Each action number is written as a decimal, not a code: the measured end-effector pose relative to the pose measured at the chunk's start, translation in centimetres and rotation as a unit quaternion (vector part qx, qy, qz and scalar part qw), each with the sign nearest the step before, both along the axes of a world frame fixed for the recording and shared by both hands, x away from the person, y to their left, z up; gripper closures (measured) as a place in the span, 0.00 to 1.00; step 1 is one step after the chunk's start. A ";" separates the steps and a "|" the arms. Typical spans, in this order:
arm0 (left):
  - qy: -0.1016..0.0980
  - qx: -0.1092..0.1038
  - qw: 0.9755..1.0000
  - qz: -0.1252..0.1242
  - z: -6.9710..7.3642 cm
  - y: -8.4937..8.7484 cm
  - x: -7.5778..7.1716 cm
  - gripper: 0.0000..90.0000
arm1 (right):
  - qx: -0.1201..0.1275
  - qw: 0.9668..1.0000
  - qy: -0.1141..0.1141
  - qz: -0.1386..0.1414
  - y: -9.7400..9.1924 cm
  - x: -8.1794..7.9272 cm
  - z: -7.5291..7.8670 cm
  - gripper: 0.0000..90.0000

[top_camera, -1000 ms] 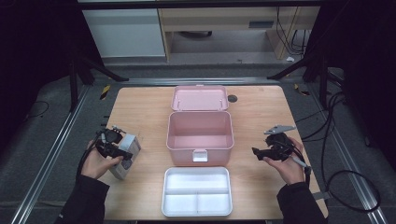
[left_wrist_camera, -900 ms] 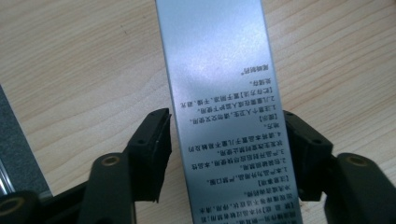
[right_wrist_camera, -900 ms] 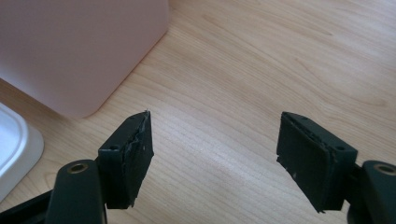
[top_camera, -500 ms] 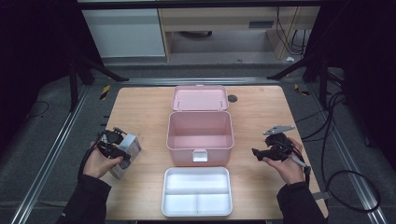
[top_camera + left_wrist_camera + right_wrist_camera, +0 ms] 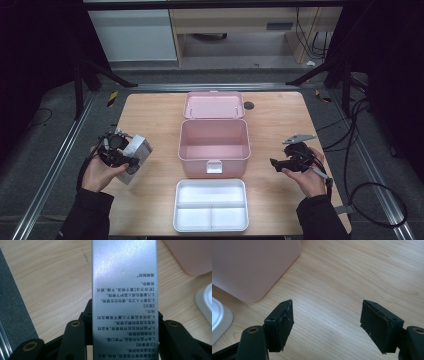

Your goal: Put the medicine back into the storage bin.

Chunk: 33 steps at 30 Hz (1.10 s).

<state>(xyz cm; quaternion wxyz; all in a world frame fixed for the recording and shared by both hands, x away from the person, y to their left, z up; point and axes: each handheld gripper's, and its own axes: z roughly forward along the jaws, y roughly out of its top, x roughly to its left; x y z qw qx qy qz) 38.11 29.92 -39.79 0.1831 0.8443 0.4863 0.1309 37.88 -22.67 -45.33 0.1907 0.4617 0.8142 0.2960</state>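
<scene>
Silver glossy rectangular carton [image 5: 124,290] clamped in left tool [image 5: 116,152]; right tool [image 5: 327,325] spread, empty, over wood-grain tabletop [image 5: 352,272].

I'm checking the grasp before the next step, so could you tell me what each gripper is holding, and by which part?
The left gripper clamps the silver box across its two long sides, near one end. The right gripper is open and holds nothing.
</scene>
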 end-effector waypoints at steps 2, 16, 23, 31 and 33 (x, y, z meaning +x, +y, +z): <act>-0.009 -0.004 1.000 -0.007 0.9 -0.4 -0.1 0.63 | 0.001 1.000 -0.002 0.000 0.0 0.0 0.1 0.30; -0.049 -0.022 0.997 -0.064 7.0 -3.5 1.1 0.63 | 0.003 1.000 -0.004 -0.004 -0.2 0.0 0.3 0.29; -0.064 -0.041 0.994 -0.085 9.6 -5.7 2.4 0.63 | 0.002 1.000 -0.005 -0.003 -0.2 0.0 0.2 0.29; -0.065 -0.044 0.989 -0.121 10.4 -9.2 3.4 0.63 | 0.002 1.000 -0.004 -0.004 -0.3 0.0 0.2 0.29; -0.067 -0.040 0.988 -0.131 10.4 -10.2 3.7 0.63 | 0.002 1.000 -0.003 -0.003 -0.3 0.0 0.1 0.29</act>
